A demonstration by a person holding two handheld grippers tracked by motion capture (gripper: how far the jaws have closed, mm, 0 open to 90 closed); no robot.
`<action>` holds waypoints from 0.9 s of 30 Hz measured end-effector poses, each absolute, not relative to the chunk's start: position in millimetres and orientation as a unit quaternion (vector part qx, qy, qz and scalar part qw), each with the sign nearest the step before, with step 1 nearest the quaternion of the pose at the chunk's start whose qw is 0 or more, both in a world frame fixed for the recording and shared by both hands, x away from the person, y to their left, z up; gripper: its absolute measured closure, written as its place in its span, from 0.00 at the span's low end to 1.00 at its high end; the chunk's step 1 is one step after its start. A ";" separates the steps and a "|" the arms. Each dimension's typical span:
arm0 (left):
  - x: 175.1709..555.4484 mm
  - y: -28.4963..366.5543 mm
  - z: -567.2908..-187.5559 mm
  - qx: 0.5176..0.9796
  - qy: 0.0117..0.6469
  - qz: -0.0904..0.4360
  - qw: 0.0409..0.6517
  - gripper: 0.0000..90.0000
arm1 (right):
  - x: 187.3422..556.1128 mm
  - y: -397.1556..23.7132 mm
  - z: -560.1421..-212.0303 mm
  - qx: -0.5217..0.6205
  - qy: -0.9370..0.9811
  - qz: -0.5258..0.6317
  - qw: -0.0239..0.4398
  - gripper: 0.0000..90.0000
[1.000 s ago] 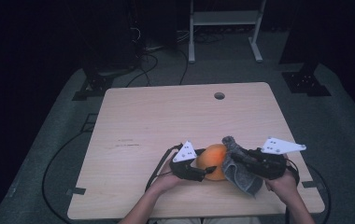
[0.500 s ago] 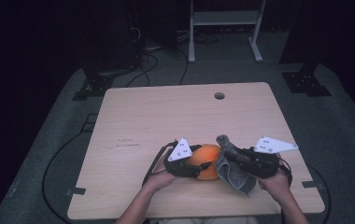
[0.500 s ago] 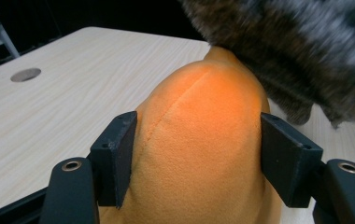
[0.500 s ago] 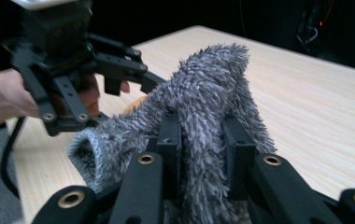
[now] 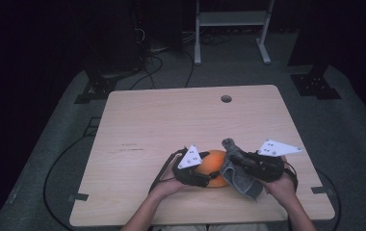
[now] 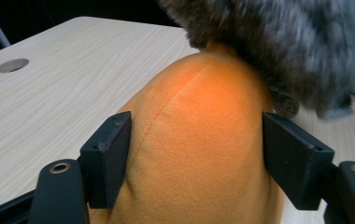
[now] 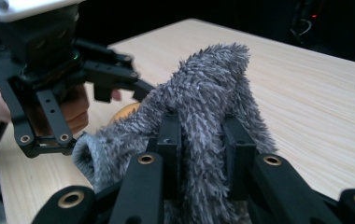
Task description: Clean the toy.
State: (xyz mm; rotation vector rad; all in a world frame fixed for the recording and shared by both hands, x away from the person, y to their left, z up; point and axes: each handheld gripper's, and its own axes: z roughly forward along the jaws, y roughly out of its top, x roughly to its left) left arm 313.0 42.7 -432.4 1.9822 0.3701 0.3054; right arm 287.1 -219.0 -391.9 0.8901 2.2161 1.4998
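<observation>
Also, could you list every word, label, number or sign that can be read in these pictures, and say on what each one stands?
None can be read.
The orange plush, the grey furry cloth and the table bear no writing.
Small dark dots on the left gripper's grey plate: markers, not text.
Faint dark marks on the table top: too small to read.

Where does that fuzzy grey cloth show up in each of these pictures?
High view: the fuzzy grey cloth lies low and right of centre, beside the orange plush ball.
Left gripper view: top right, over the ball.
Right gripper view: centre, between the jaws.
Shared landmark: the round hole in the wooden table.
</observation>
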 end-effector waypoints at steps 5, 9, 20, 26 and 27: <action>318.8 55.6 -425.4 0.813 0.157 0.097 0.552 0.19 | 290.5 -217.6 -409.5 0.317 0.791 0.505 0.141 0.80; 329.3 56.5 -434.0 0.824 0.181 0.077 0.532 0.09 | 290.7 -230.7 -412.7 0.328 0.787 0.506 0.133 0.80; 326.0 52.3 -432.9 0.829 0.170 0.070 0.528 0.25 | 297.0 -263.9 -417.3 0.393 0.768 0.486 0.143 0.80; 319.9 38.3 -427.1 0.829 0.171 0.087 0.525 0.24 | 282.1 -240.7 -384.7 0.332 0.769 0.527 0.146 0.80; 318.0 37.4 -425.2 0.834 0.157 0.078 0.523 0.22 | 282.4 -228.4 -385.2 0.321 0.783 0.512 0.149 0.80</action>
